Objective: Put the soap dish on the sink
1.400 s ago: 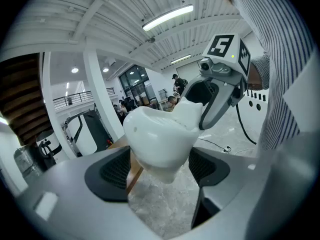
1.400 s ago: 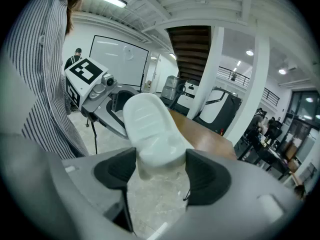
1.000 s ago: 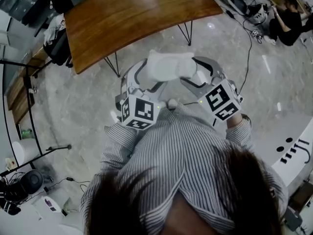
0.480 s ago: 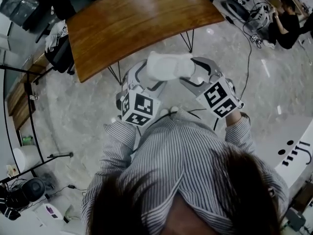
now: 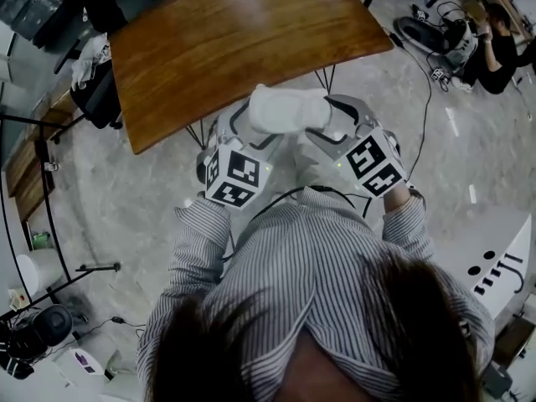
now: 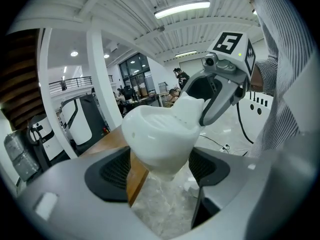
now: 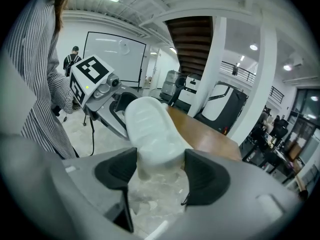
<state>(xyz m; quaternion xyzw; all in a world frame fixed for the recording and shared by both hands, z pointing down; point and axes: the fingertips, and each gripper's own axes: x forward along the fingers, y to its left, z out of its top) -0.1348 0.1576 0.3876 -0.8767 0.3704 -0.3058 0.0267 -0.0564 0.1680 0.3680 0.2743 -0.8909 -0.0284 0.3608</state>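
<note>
Glossy white oval soap dish (image 5: pixel 289 110), mid-air at upper centre over grey marbled floor (image 5: pixel 126 191), clamped endwise by left gripper (image 6: pixel 160 168) and right gripper (image 7: pixel 159 171); hands drifting apart or twisting would likely drop it.

The dish (image 5: pixel 289 110) looked smooth, white and faintly glossy. The far table (image 5: pixel 243 40) was polished brown wood, the floor (image 5: pixel 134 191) shiny mottled stone, the shirt (image 5: pixel 318 258) soft striped cloth.

Soap dish (image 5: pixel 289 110), gripped between left claw (image 5: pixel 251 124) and right claw (image 5: pixel 331 126), carried nearer wooden table (image 5: pixel 243 40) (its near edge now meets dish in head view). Table sits lower in frame.
</note>
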